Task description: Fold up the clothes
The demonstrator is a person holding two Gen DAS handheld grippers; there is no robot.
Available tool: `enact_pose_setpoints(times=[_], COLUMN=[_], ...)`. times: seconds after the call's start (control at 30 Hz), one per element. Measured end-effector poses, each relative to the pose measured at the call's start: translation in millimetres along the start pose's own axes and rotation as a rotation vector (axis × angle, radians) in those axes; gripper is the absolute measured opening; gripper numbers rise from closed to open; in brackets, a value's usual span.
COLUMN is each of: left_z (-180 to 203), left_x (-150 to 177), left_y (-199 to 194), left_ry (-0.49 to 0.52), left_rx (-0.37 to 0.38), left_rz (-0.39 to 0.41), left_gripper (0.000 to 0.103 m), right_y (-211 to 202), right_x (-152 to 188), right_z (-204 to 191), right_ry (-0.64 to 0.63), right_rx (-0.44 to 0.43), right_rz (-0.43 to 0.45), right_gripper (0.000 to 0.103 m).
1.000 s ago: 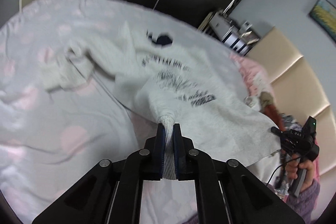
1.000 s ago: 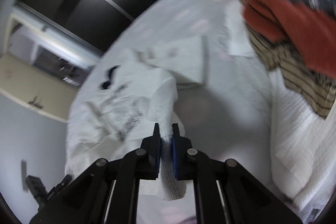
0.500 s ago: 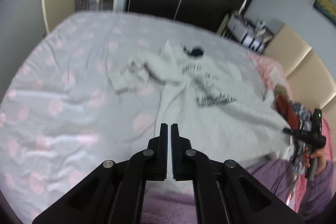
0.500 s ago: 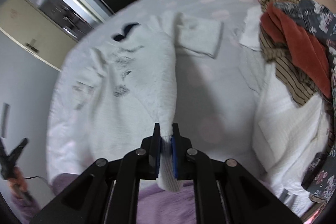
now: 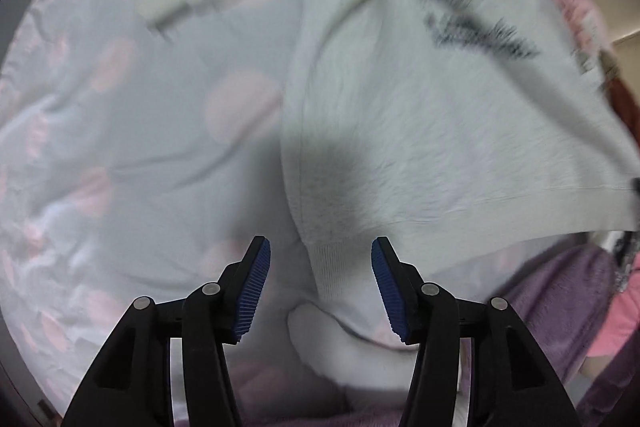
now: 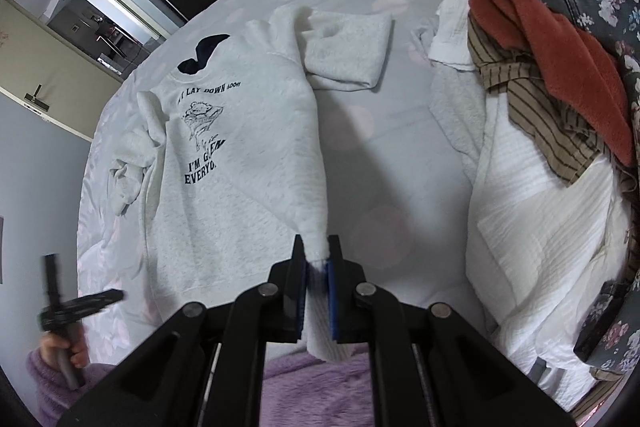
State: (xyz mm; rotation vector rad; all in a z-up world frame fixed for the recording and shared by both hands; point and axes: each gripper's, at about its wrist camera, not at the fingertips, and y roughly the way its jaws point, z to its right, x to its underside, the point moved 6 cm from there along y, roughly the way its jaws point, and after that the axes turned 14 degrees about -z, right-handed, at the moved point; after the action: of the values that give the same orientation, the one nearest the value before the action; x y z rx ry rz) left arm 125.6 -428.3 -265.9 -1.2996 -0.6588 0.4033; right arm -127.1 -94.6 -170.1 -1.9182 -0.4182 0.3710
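A white sweatshirt [image 6: 240, 163] with black print and a dark collar lies chest up on the bed. My right gripper [image 6: 316, 267] is shut on its ribbed hem corner at the near right. In the left wrist view the sweatshirt [image 5: 420, 115] fills the frame, blurred. My left gripper [image 5: 320, 287] hangs open just above the hem's left corner, its blue pads either side of the ribbed band without touching it. The left gripper also shows small at the far left of the right wrist view, held by a hand [image 6: 64, 347].
The bedsheet [image 6: 360, 7] is grey with pink dots. A pile of clothes [image 6: 560, 67] sits at the right: rust, striped, floral and white pieces. A folded sleeve [image 6: 348, 47] lies by the shoulder. A purple fleece sleeve [image 5: 560, 287] shows at the near edge.
My left gripper has let go of the hem, opened wide and dropped close over the sweatshirt's left hem corner. The right gripper has kept its hold while the sweatshirt was laid flat.
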Motion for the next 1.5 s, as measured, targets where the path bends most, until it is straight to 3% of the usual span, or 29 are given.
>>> enact_pose_setpoints(times=[0.17,0.23,0.27,0.33,0.37,0.4,0.53,0.67,0.73,0.87,1.0,1.27,1.4,1.5], left_z=[-10.3,-11.8,-10.1,-2.1,2.8,9.6,22.5,11.1,-0.3,-27.9,-47.3,-49.4,-47.5,-43.3], left_x=[-16.6,-19.3,-18.7,-14.2,-11.4,-7.3,11.8,38.6,54.1,77.9,92.5,67.8,67.3,73.0], left_y=[66.9,67.3,65.9,62.2,59.2,53.5,14.6,-45.6,-73.3,-92.3,-54.3,25.4,29.0,4.9], left_ry=[-0.029,-0.053,-0.045,0.002,0.025,0.049,0.121,0.124,0.123,0.099,0.058,-0.030,-0.022,0.022], left_rx=[0.001,0.049,0.047,0.019,0.014,0.028,0.078,0.150,0.141,0.073,0.011,-0.024,-0.059,-0.065], left_rz=[-0.088,-0.076,-0.069,-0.053,-0.043,-0.029,0.053,0.151,0.187,0.144,0.018,-0.197,-0.229,-0.175], left_gripper=[0.056,0.059,0.058,0.044,0.026,0.019,0.015,0.009,0.009,0.009,0.009,0.012,0.026,0.033], right_y=[11.7,14.4,16.3,20.2,23.3,26.3,28.5,10.6,-1.4,-7.7,21.0,90.9,74.8,62.5], right_x=[-5.4,-6.1,-6.9,-8.5,-9.3,-10.3,-11.5,-7.2,-3.7,7.2,14.8,17.8,10.8,5.5], right_z=[4.2,5.4,6.4,8.6,9.9,11.5,11.9,3.4,-2.3,-7.7,-3.8,12.1,7.5,4.0], right_ry=[0.010,0.006,0.009,0.015,0.024,0.034,0.043,0.011,-0.021,-0.084,-0.111,-0.102,-0.090,-0.082], right_rx=[0.015,0.020,0.023,0.029,0.027,0.024,0.021,-0.001,0.015,0.092,0.165,0.291,0.230,0.184], right_rz=[-0.029,-0.033,-0.036,-0.041,-0.049,-0.057,-0.073,-0.072,-0.064,-0.087,-0.168,-0.313,-0.277,-0.250], right_gripper=[0.008,0.008,0.008,0.008,0.008,0.008,0.008,0.008,0.008,0.008,0.008,0.008,0.012,0.012])
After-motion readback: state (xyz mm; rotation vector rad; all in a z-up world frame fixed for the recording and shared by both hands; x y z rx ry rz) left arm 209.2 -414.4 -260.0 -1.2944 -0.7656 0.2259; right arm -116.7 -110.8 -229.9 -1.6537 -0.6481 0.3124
